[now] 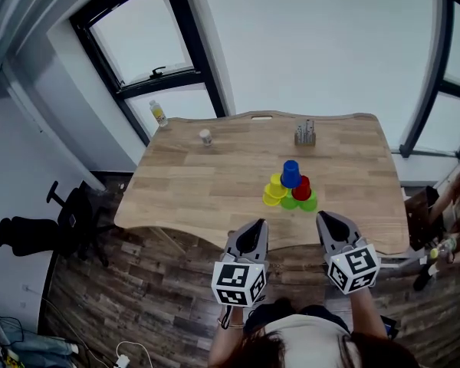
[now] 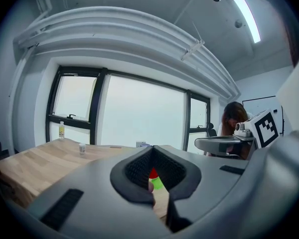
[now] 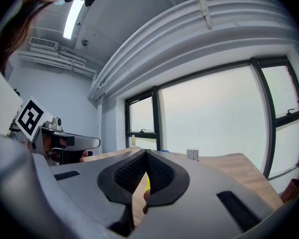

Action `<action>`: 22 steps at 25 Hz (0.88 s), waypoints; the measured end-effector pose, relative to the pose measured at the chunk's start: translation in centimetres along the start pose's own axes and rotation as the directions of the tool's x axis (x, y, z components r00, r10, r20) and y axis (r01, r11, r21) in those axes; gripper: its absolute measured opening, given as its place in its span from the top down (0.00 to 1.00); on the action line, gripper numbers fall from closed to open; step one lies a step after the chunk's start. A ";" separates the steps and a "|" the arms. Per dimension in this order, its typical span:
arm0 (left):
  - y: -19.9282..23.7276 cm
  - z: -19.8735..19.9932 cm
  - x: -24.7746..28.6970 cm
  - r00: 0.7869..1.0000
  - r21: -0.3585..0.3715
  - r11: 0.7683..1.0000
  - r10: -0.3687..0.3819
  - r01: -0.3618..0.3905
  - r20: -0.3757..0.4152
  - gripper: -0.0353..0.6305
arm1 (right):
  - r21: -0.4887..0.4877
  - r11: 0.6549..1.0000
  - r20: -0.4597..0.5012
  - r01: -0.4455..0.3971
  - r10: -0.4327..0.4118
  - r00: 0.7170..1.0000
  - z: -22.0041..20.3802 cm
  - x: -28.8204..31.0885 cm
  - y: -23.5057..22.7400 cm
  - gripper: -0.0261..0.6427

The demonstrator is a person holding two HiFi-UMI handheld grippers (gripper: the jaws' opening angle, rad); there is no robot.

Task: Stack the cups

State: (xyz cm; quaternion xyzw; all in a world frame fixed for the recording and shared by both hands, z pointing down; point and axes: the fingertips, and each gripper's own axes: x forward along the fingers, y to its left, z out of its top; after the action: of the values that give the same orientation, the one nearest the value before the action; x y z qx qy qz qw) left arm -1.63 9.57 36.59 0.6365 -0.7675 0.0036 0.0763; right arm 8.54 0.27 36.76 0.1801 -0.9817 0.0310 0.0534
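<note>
On the wooden table the cups form a small pile. A blue cup tops a red cup, yellow cups and green cups. My left gripper hovers at the table's front edge, short of the pile, shut and empty. My right gripper is beside it, also shut with nothing held. In the left gripper view the closed jaws leave a slit showing the red cup and a green cup. The right gripper view shows the closed jaws and a sliver of yellow cup.
At the table's far side stand a metal holder and a small white jar. A bottle sits on the window sill. A black office chair is on the floor at left, and a person is at the right.
</note>
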 end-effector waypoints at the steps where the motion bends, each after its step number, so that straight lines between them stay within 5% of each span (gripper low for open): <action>1: -0.5 0.1 0.0 1.000 0.003 1.000 -0.002 0.002 -0.001 0.92 | -0.003 1.000 -0.002 0.000 0.000 1.000 0.1 -0.3 -0.1 0.92; 22: -9.6 0.2 -4.6 0.998 -0.003 0.998 0.067 -0.067 -0.010 0.92 | -0.020 0.997 -0.009 -0.068 0.068 0.998 0.6 -9.7 -0.5 0.92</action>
State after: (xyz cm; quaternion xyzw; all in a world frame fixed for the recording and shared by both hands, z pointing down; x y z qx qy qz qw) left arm 8.51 12.21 34.98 0.6101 -0.7881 0.0083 0.0810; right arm 17.70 3.11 35.07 0.1460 -0.9873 0.0235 0.0585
